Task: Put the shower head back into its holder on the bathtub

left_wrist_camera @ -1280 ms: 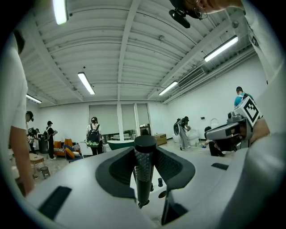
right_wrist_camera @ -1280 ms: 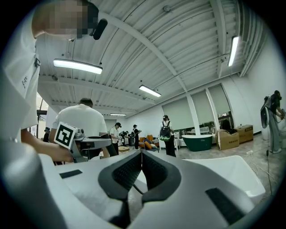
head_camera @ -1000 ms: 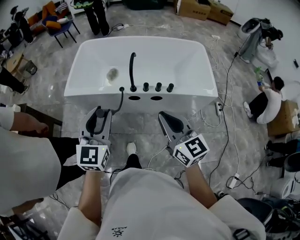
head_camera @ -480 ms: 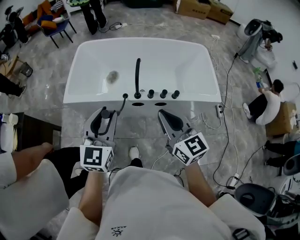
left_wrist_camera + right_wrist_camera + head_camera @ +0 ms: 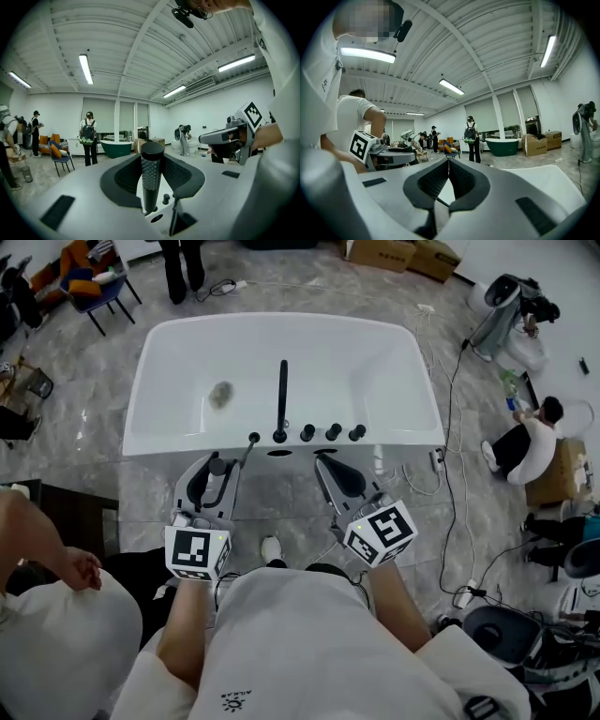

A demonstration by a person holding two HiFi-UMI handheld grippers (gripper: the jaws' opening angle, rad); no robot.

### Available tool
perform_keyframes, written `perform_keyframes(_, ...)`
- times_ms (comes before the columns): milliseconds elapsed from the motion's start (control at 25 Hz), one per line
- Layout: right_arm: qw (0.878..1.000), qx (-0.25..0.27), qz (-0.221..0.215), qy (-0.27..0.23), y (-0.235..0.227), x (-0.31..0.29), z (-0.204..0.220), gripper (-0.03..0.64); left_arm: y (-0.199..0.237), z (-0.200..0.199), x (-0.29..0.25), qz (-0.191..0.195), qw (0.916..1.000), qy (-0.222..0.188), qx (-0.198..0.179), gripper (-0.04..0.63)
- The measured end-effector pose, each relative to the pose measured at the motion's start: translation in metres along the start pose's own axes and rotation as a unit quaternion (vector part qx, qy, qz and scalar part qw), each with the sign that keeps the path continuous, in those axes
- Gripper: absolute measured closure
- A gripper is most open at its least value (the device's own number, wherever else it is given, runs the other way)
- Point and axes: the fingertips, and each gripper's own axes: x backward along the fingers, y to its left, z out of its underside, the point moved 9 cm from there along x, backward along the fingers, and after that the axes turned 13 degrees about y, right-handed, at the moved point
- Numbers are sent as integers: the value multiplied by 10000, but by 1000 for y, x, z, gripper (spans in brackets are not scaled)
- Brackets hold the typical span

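The black stick-shaped shower head [image 5: 151, 174], with a dotted face, stands upright between the pads of my left gripper [image 5: 152, 161], which is shut on it. In the head view the left gripper [image 5: 218, 463] holds the shower head [image 5: 217, 476] just in front of the white bathtub [image 5: 178, 371], and the black hose [image 5: 250, 444] runs from it up to the tub deck. A dark oval holder hole [image 5: 279, 453] lies in the deck below the black spout [image 5: 282, 397]. My right gripper [image 5: 324, 459] hovers beside it, shut and empty; its jaw tips meet [image 5: 448, 162].
Three black knobs [image 5: 333, 432] line the deck right of the spout. Cables [image 5: 450, 474] trail over the floor on the right, where a person [image 5: 530, 442] sits. Another person's hand [image 5: 80, 568] is at the left. Boxes [image 5: 394, 253] and chairs [image 5: 89, 287] stand behind the tub.
Both grippers have moved closer to the bathtub's near rim, the left one still carrying the shower head. The person at the left has drawn back.
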Motion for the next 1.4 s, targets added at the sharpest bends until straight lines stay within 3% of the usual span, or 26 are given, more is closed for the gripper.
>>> perform_keyframes(520,9999,21,41,136,-12,-27,-8,600,22,0,-28,106,9999,40,52,456)
perform_keyframes(1400,9961,74,-765,423,-93,-131,-33,600,49,2,-116,-180,9975,560,383,456)
